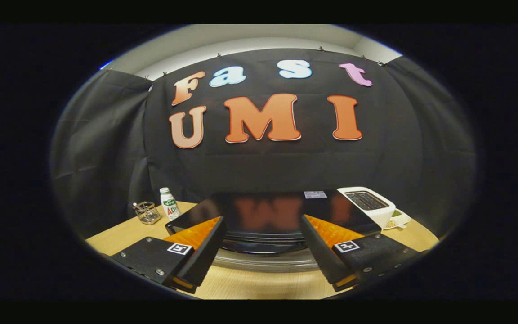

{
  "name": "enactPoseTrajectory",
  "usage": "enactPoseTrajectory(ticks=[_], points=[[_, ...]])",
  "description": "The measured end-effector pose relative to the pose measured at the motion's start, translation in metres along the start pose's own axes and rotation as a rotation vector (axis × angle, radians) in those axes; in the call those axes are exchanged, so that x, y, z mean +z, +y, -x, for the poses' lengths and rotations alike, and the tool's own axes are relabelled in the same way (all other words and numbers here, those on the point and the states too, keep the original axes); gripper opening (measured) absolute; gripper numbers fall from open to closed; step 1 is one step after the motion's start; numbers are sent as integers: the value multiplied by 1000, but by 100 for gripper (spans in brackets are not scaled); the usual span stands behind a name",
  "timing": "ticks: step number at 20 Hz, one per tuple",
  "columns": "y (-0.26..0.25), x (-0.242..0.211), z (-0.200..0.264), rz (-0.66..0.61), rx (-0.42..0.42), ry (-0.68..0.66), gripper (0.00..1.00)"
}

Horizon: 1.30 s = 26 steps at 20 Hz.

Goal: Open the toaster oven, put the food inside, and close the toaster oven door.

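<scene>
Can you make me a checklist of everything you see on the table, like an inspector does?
Surface: wooden table, light tan, bare just under the fingers.
Job's things: black toaster oven just ahead of the fingers, glossy top, silver handle at its front; whether the door is open cannot be told. Food: not made out.
Clutter: white bottle and small wire basket beside it; white toaster with a small dish next to it.
Grippers: hand-held gripper open, fingers spread either side of the oven's front, holding nothing.
Cables: nothing seen.
Surroundings: black cloth wall behind the table.
</scene>
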<state>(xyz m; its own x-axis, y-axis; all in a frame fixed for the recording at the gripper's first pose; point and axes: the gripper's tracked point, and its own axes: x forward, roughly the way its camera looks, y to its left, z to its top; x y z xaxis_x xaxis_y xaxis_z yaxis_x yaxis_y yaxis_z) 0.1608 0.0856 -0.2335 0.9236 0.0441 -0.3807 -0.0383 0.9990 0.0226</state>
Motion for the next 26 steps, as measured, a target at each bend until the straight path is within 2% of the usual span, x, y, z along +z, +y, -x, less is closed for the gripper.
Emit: enactPoseTrajectory(ticks=[4, 8, 12, 14, 17, 26], points=[[3, -16, -11, -2, -4, 44, 99], [5, -19, -8, 71, -12, 4, 99], [8, -21, 1, 53, 15, -30, 94], [15, -29, 12, 19, 55, -11, 91], [19, -34, 34, 50, 88, -23, 84], [25, -87, 91, 94, 175, 90, 84]])
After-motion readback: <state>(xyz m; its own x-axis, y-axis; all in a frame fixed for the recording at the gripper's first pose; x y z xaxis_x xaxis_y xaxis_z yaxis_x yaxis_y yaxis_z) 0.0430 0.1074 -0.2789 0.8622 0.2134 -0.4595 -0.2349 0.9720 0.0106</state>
